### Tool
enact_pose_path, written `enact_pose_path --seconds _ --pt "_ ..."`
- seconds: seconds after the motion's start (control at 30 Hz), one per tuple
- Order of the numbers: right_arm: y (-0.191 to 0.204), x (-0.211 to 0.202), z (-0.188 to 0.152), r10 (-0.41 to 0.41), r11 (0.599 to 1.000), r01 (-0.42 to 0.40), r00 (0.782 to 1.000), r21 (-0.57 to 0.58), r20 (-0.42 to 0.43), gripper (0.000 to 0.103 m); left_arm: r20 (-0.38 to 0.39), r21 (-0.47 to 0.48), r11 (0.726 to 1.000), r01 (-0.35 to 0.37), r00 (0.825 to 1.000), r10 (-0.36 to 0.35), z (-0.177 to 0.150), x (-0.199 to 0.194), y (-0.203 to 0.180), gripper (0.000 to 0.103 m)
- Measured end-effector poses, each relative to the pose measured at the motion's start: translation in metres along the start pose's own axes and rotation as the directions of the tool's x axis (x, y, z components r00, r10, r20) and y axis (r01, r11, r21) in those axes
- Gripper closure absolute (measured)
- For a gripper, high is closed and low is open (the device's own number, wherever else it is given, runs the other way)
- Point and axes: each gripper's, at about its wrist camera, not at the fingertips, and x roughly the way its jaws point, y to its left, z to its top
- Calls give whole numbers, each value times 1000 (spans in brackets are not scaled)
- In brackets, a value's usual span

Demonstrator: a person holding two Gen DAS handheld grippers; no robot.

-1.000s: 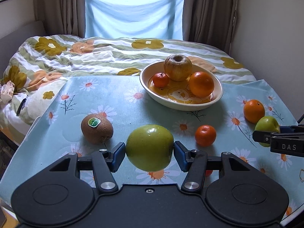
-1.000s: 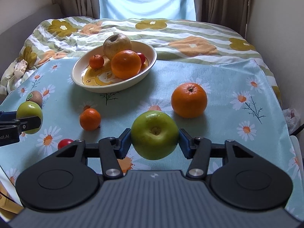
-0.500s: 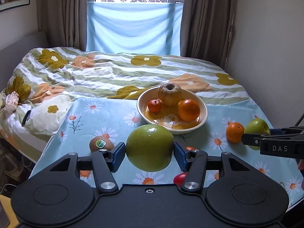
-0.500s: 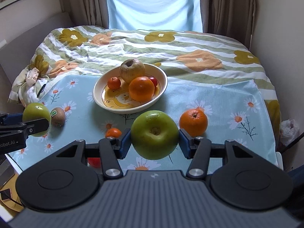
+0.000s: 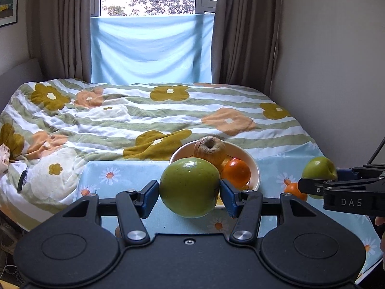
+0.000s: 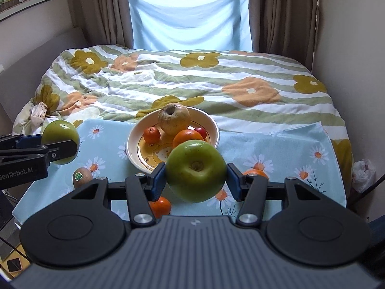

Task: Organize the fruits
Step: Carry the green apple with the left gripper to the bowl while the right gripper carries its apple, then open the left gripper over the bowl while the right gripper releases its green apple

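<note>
- The left gripper [image 5: 189,193] has its blue fingers [image 5: 150,198] clamped on a green apple [image 5: 189,190], held in the air above the near part of the table [image 5: 284,166].
- The right gripper [image 6: 196,178] is likewise clamped on a second green apple [image 6: 196,171], stem dimple facing the camera, also lifted clear of the daisy-print cloth.
- Both apples sit short of the bowl [image 6: 134,149], which already holds a brownish apple [image 6: 173,119], an orange [image 6: 187,137] and small red fruit.
- Loose on the cloth: a kiwi [image 6: 81,177], a small tangerine [image 6: 160,206] and another orange [image 6: 256,172] partly hidden behind the right fingers.
- Handling, as I judge it: the apples look firm, smooth and waxy, fairly heavy for the fingers. A grip across the widest belly, as now, suits them; off-centre they could roll out.
- The bowl is crowded, so a dropped apple may bounce or knock fruit over the rim; a low release looks wiser.
</note>
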Motion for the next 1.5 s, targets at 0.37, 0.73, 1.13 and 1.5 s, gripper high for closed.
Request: enact_pose_path --seconds 0.37,0.73,1.13,1.5 --pt "26 48 21 -54 996 57 998 69 -36 35 -47 72 993 90 995 -86 26 62 27 43" --pt "29 95 29 -126 978 139 988 158 -85 35 -166 163 968 189 973 -162 25 135 31 43" --pt "16 110 21 -200 951 227 970 210 -140 35 -271 243 928 283 938 -215 9 184 7 43" --pt "9 108 22 -222 939 250 965 236 -140 35 -285 239 923 302 930 -230 11 188 6 14"
